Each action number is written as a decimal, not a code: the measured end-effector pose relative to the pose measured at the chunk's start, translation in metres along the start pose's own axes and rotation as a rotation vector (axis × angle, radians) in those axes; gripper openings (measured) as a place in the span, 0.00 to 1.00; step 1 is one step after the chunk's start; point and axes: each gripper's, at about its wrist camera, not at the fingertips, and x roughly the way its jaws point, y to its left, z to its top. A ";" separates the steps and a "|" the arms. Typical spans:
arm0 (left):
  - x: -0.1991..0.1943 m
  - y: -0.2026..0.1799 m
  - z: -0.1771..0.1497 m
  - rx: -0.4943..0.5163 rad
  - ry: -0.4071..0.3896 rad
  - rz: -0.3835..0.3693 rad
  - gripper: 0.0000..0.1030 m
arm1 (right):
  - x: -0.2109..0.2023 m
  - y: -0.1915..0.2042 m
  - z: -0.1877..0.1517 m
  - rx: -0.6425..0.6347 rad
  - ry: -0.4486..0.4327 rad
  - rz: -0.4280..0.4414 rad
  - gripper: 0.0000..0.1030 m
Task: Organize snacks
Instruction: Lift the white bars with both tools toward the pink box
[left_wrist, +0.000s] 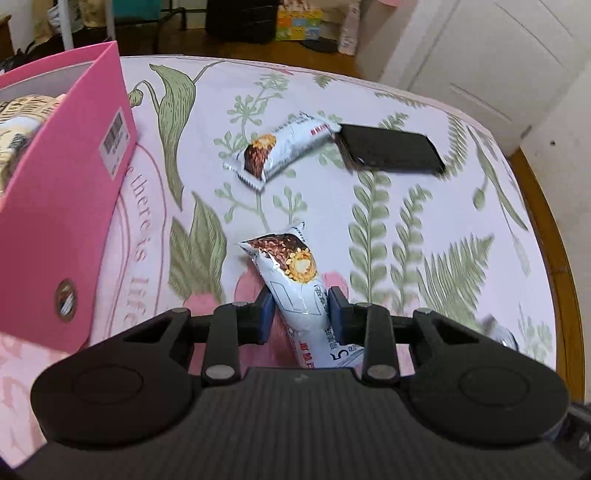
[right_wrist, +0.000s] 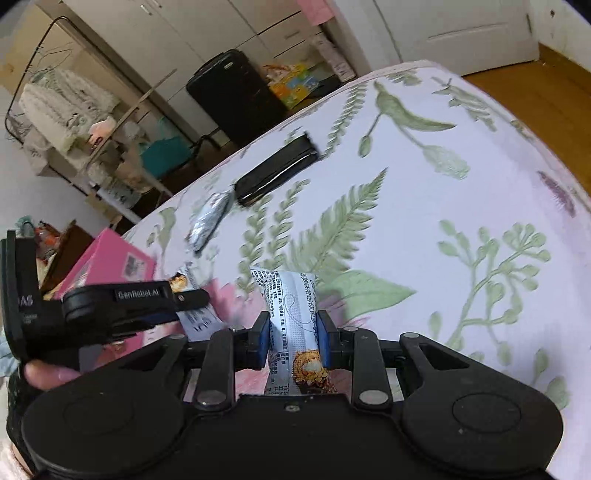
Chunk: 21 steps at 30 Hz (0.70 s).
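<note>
My left gripper (left_wrist: 300, 310) is shut on a white snack packet (left_wrist: 291, 273) with a chocolate picture, held just above the tablecloth. A second such packet (left_wrist: 282, 149) lies further back on the cloth. An open pink box (left_wrist: 70, 206) stands at the left with packets inside. My right gripper (right_wrist: 291, 338) is shut on another snack packet (right_wrist: 291, 314), text side up. In the right wrist view the left gripper (right_wrist: 184, 299) shows at the left with its packet (right_wrist: 197, 321), in front of the pink box (right_wrist: 107, 264). The loose packet (right_wrist: 208, 219) lies further off.
A black phone-like case (left_wrist: 391, 149) lies beside the far packet, also in the right wrist view (right_wrist: 277, 170). The round table has a floral cloth (left_wrist: 406, 229) and a wooden rim (left_wrist: 554, 236) at the right. A black suitcase (right_wrist: 236, 96) and shelves stand beyond the table.
</note>
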 end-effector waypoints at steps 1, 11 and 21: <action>-0.005 0.000 -0.003 0.009 0.001 -0.006 0.29 | 0.000 0.002 -0.001 0.001 0.006 0.010 0.29; -0.063 0.013 -0.022 0.091 0.035 -0.061 0.28 | -0.013 0.041 -0.020 -0.074 0.078 0.052 0.29; -0.125 0.041 -0.037 0.091 0.089 -0.085 0.28 | -0.036 0.090 -0.033 -0.204 0.163 0.103 0.29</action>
